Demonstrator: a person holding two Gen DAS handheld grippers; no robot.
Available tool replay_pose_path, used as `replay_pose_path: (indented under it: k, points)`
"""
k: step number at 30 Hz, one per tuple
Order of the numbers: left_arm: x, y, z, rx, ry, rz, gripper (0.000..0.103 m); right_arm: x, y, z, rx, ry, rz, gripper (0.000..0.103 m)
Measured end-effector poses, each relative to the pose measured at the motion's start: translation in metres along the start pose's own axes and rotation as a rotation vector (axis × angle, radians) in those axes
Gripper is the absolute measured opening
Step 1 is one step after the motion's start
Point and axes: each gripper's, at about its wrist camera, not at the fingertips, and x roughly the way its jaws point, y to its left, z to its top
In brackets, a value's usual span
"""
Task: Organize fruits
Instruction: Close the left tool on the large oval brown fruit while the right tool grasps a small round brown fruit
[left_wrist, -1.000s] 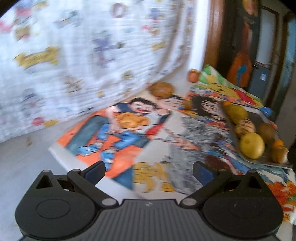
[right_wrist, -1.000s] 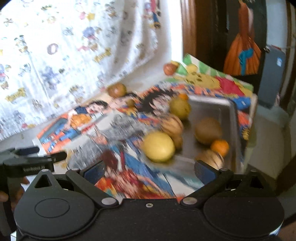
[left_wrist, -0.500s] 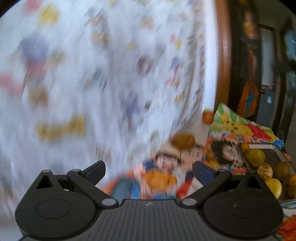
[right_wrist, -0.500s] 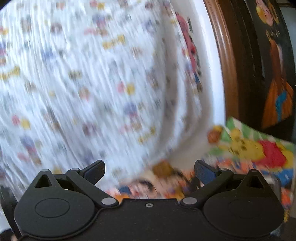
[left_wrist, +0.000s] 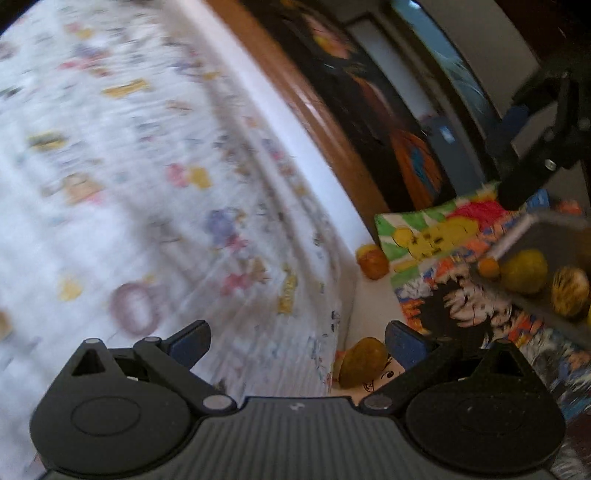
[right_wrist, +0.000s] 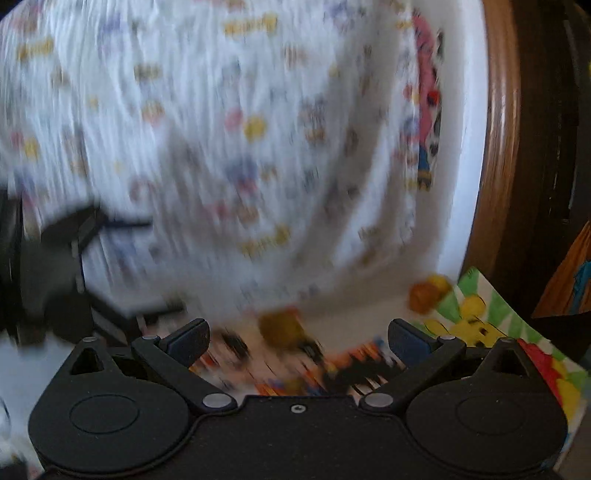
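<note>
Two loose fruits lie outside your grey metal tray (left_wrist: 532, 225): a brownish round fruit (left_wrist: 360, 362) just ahead of your left gripper (left_wrist: 297, 341), and an orange-red round fruit (left_wrist: 373, 261) farther back by the white patterned cloth (left_wrist: 155, 177). Both sit near the colourful cartoon-printed mat (left_wrist: 439, 236). Your left gripper is spread wide and empty; your right gripper (right_wrist: 298, 339) likewise. The tray holds what look like yellow-green fruits (left_wrist: 526, 271), though blur hampers detail.

A home: cartoon-print curtain (left_wrist: 155, 192), wooden door frame (left_wrist: 314, 110), cartoon tablecloth (left_wrist: 443, 236).
</note>
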Motion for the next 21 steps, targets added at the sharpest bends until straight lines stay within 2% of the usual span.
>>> replay_pose_path:
  k: [7,13,18,21]
  points:
    - [0.054,-0.024,-0.005,0.164,0.071,-0.077,0.103,0.044,-0.008,-0.031,-0.22,0.165,0.057,0.102]
    - [0.094,-0.048,-0.015,0.341,0.134,-0.133,0.103,0.092,-0.005,-0.041,-0.384,0.25,0.131,0.102]
    - [0.121,-0.055,-0.022,0.375,0.201,-0.161,0.103,0.129,-0.008,-0.044,-0.422,0.301,0.163,0.097]
    - [0.133,-0.058,-0.025,0.383,0.221,-0.179,0.102,0.145,-0.009,-0.045,-0.431,0.322,0.176,0.088]
